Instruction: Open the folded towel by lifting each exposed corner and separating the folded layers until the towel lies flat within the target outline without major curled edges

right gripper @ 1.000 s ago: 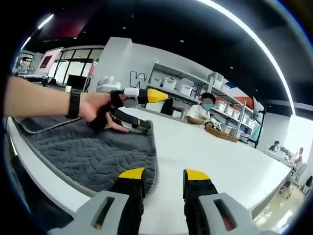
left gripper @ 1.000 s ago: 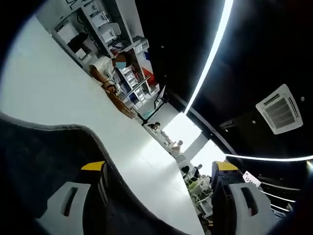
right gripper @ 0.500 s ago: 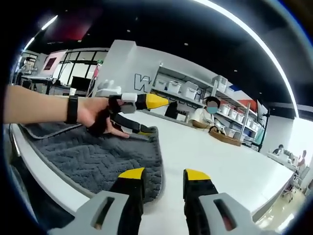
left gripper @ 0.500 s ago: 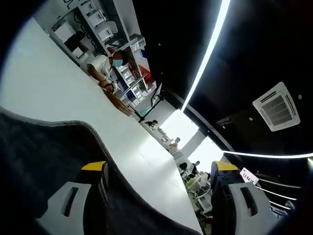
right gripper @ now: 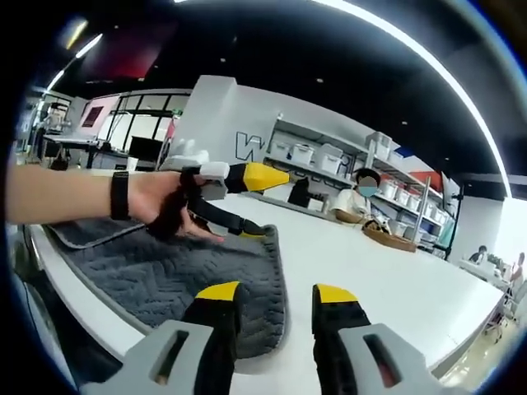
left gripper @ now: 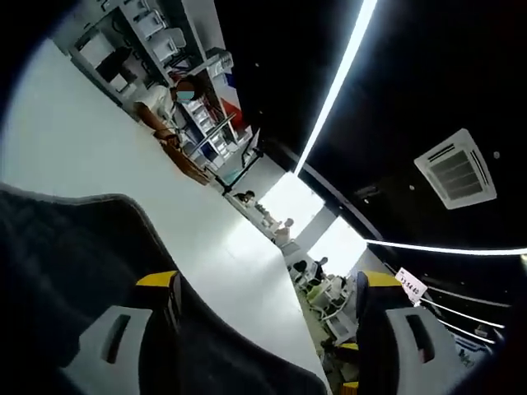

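TOWEL: grey towel (right gripper: 177, 276) lies lower left on white table (right gripper: 387, 280) | LEFT: left gripper (right gripper: 255, 202) jaws apart astride its far corner | RIGHT: right gripper (right gripper: 272, 296) parted, empty | RISK: closing shallow likely drops corner, leaving edge curled.

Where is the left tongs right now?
In the right gripper view, the left tongs sits left of centre at the grey towel's far corner, on the white table.

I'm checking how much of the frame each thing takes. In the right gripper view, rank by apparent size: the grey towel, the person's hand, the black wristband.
1. Grey towel
2. Hand holding the left gripper
3. Black wristband

No close calls here.
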A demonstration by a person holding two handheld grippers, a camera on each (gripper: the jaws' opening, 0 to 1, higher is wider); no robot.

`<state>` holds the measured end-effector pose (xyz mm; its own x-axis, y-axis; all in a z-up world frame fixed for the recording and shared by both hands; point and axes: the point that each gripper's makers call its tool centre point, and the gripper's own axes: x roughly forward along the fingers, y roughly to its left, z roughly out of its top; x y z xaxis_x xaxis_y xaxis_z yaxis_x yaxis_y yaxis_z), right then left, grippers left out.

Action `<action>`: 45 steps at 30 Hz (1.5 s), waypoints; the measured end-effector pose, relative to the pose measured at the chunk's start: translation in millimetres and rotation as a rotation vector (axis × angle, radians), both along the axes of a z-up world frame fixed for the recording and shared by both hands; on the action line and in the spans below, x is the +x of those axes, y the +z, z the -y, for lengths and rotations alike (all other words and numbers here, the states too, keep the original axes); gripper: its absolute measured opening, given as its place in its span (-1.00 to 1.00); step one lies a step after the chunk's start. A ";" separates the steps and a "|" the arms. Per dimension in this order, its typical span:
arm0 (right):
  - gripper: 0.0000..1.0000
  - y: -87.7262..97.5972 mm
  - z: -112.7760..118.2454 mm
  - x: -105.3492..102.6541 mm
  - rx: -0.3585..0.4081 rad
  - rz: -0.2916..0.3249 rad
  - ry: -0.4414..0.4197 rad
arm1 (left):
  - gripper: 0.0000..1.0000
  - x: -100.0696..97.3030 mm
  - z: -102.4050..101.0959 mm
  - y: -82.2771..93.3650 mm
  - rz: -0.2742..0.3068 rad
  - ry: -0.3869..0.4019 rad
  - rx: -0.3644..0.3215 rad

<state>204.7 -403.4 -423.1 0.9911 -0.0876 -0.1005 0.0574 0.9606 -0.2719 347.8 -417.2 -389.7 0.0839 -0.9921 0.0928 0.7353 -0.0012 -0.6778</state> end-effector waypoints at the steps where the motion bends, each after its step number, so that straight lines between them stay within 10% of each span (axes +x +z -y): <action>1: -0.39 0.6 -1.2 0.4 0.002 0.000 0.004 | 0.74 -7.2 -2.1 2.6 0.020 0.005 -0.005; 19: -0.20 8.8 -30.9 5.6 0.012 -0.007 0.113 | 0.70 -55.4 -49.3 -2.1 0.244 0.011 0.088; 34: -0.21 6.9 -48.0 7.8 0.003 -0.022 0.177 | 0.70 -79.5 -85.2 0.5 0.243 0.005 0.080; 45: -0.18 11.1 -59.0 3.7 0.005 -0.013 0.221 | 0.63 -90.0 -100.2 -1.0 0.349 -0.019 0.127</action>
